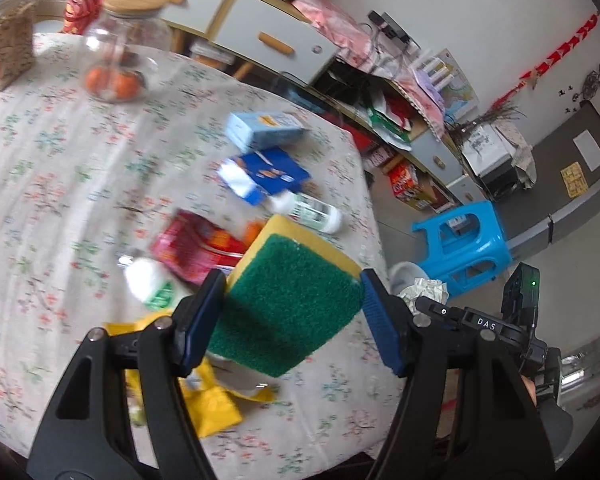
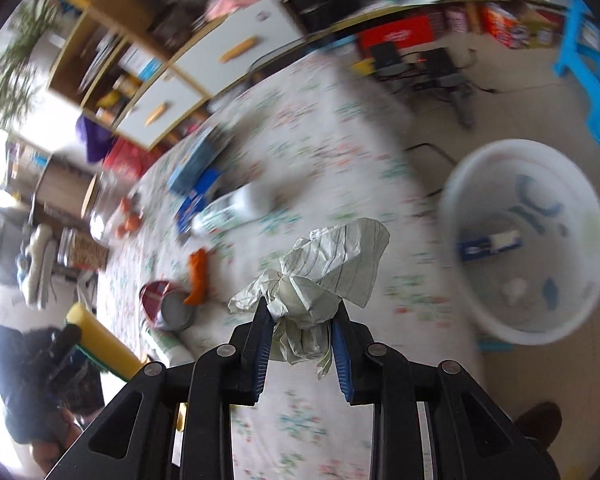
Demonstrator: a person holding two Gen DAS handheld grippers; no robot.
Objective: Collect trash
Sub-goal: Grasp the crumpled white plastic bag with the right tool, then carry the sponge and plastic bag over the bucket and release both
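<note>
My left gripper [image 1: 292,312] is shut on a yellow sponge [image 1: 288,300] with a green scouring face, held above the floral tablecloth [image 1: 60,184]. My right gripper [image 2: 300,320] is shut on a crumpled sheet of lined paper [image 2: 328,272], lifted over the table's edge. That same paper [image 1: 424,290] shows at the right of the left wrist view. Trash lies on the cloth: a pale blue box [image 1: 260,128], a dark blue packet [image 1: 268,176], two white bottles [image 1: 316,212] [image 1: 152,280], a red packet [image 1: 196,248] and a yellow wrapper [image 1: 212,400].
A white basin [image 2: 500,148] sits on the floor right of the table, with a few scraps inside. A blue plastic stool [image 1: 468,248] stands beyond the table's edge. A glass jar of oranges [image 1: 120,48] and a grain jar [image 1: 8,48] stand at the table's far side. Cabinets line the wall.
</note>
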